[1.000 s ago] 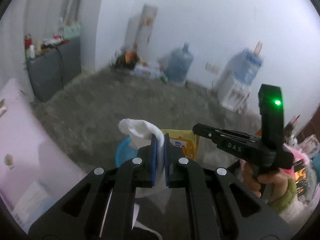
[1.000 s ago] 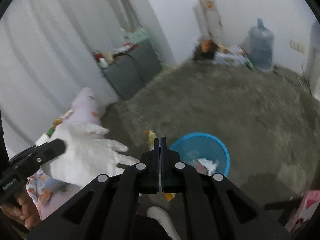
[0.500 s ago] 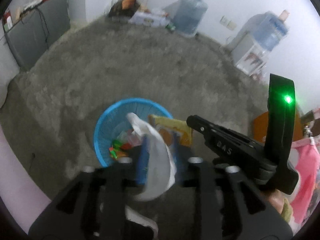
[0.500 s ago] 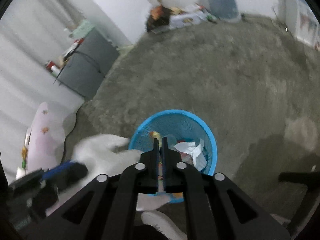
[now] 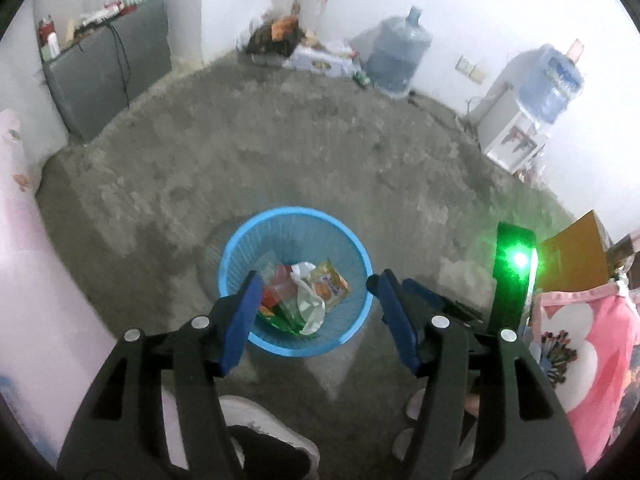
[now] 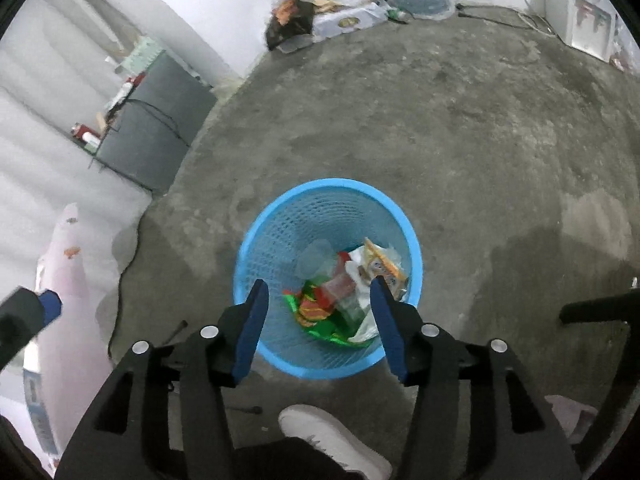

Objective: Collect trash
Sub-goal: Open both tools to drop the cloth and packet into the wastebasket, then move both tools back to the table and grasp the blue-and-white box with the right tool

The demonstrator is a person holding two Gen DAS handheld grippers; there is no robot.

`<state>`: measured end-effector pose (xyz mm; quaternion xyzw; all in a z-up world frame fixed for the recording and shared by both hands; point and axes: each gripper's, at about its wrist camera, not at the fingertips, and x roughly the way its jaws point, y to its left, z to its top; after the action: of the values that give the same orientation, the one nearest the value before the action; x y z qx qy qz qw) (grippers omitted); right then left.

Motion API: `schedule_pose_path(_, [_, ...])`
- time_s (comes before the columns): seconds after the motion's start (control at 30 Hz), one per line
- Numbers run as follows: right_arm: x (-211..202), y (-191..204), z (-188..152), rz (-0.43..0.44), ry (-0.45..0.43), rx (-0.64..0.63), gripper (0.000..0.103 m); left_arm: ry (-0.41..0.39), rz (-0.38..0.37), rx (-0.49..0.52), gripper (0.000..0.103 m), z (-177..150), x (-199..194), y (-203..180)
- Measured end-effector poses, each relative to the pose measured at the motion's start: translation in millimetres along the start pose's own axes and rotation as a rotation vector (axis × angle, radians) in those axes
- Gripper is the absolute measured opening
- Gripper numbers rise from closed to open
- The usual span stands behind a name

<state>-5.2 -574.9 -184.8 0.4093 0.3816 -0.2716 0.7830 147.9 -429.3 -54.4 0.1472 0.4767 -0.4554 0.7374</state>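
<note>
Claws (image 5: 316,280) open above blue basket (image 5: 240,240)

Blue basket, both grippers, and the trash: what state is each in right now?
Blue basket: upright on the floor, partly filled.
White plastic bag: lying inside the basket.
Yellow snack packet: inside the basket.
Left gripper: open, jaws just opened, nothing between them.
Right gripper: open, jaws just opened, empty.
</note>
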Motion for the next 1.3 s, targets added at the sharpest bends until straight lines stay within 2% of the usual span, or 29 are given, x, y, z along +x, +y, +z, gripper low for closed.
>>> schedule_pose_path(0.07, [-14, 14, -1, 0.001, -0.028, -0.042, 0.061, -0.046, 0.012, 0.0, 0.062, -5, -24, 0])
schedule_pose_path(0.23, [-59, 63, -5, 0.01, -0.125, -0.172, 0.081, -0.146, 0.014, -0.033, 0.064, -23, -80, 9])
schedule_pose_path(0.33, [-80, 93, -10, 0.011, -0.175, -0.249, 0.087, -0.196, 0.021, -0.038, 0.066, -36, -114, 15])
schedule_pose_path(0.47, [-101, 128, -21, 0.017, -0.214, -0.338, 0.093, -0.257, 0.047, -0.019, 0.069, -54, -151, 24])
schedule_pose_path(0.6, [-120, 162, -41, -0.017, -0.257, -0.448, 0.095, -0.314, 0.075, -0.01, 0.072, -76, -191, 42])
schedule_pose_path(0.7, [-131, 181, -56, -0.005, -0.277, -0.528, 0.096, -0.371, 0.109, -0.053, 0.076, -106, -227, 70])
schedule_pose_path(0.77, [-140, 192, -63, 0.041, -0.277, -0.572, 0.096, -0.414, 0.134, -0.11, 0.077, -130, -249, 91])
schedule_pose_path(0.83, [-143, 201, -67, 0.101, -0.245, -0.589, 0.096, -0.442, 0.181, -0.161, 0.077, -151, -268, 110])
schedule_pose_path(0.9, [-139, 209, -68, 0.156, -0.157, -0.583, 0.096, -0.472, 0.245, -0.221, 0.078, -177, -288, 131])
schedule_pose_path(1.0, [-127, 220, -69, 0.201, -0.05, -0.548, 0.096, -0.507, 0.297, -0.313, 0.078, -209, -310, 155])
schedule_pose_path(1.13, [-117, 233, -78, 0.271, 0.045, -0.543, 0.096, -0.516, 0.309, -0.388, 0.078, -240, -320, 175])
schedule_pose_path(1.23, [-112, 242, -90, 0.37, 0.147, -0.505, 0.096, -0.492, 0.32, -0.401, 0.078, -251, -320, 185])
schedule_pose_path(1.3, [-107, 248, -99, 0.393, 0.195, -0.485, 0.096, -0.484, 0.326, -0.407, 0.078, -252, -315, 188])
